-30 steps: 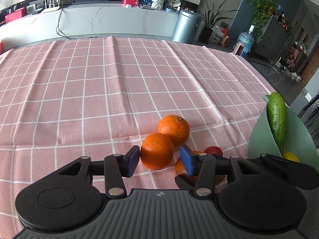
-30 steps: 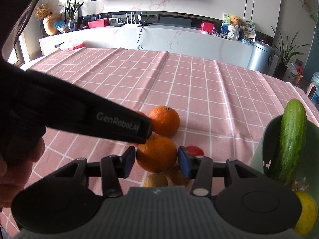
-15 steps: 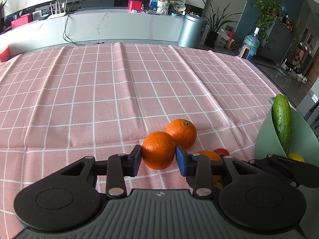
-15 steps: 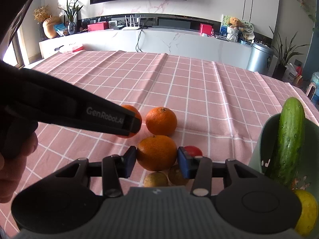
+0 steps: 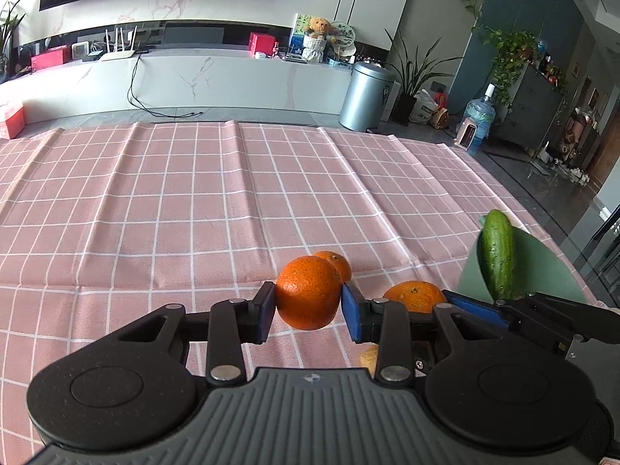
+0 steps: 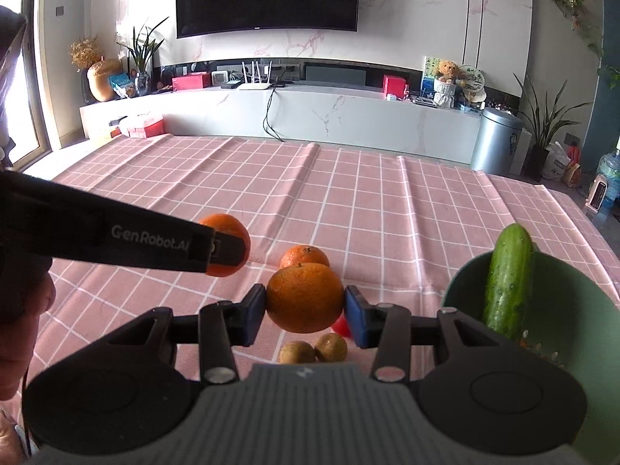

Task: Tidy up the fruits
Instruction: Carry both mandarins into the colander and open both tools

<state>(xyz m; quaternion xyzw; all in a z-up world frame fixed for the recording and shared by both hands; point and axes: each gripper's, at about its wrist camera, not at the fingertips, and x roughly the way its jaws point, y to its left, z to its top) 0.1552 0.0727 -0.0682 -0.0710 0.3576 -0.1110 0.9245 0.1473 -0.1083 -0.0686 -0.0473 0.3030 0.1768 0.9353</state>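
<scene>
My left gripper is shut on an orange and holds it just above the pink checked cloth. In the right wrist view my right gripper is shut on a second orange, also off the cloth. The left gripper reaches in there from the left with its orange. A third orange lies on the cloth behind both. The green bowl stands at the right with a cucumber leaning in it.
Two brown kiwis and a small red fruit lie on the cloth under my right gripper. A person's hand shows at the left edge. The table's right edge runs just past the bowl.
The left jaws closed onto their orange. Both grippers then rose with an orange each, leaving the third orange, kiwis and red fruit on the cloth.
</scene>
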